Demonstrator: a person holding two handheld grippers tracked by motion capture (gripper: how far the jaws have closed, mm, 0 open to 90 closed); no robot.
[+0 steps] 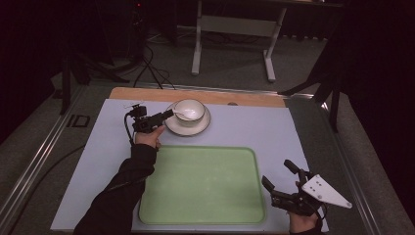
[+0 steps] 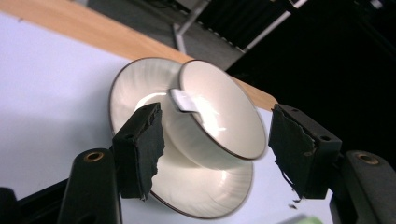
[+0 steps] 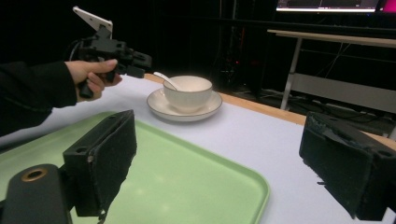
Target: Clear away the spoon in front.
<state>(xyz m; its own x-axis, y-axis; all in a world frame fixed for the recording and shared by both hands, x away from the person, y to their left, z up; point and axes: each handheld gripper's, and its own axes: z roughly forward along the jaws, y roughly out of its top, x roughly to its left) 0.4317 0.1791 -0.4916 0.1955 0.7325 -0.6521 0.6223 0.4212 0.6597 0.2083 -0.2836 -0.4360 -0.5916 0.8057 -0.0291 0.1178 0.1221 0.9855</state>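
High view showed the left gripper (image 1: 169,114) at the plate's (image 1: 172,128) left rim, jaws apart around the bowl (image 1: 190,112), unpressed; right gripper (image 1: 279,179) gaped wide, well apart from the plate.

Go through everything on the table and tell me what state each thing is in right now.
Bowl: upright on the saucer, a spoon inside.
Spoon: lying in the bowl, handle resting on the rim.
Saucer: flat on the table, under the bowl.
Green tray: flat, nothing on it.
Left tool: open, at the saucer's edge, gripping nothing.
Right tool: open, holding nothing, beside the tray.
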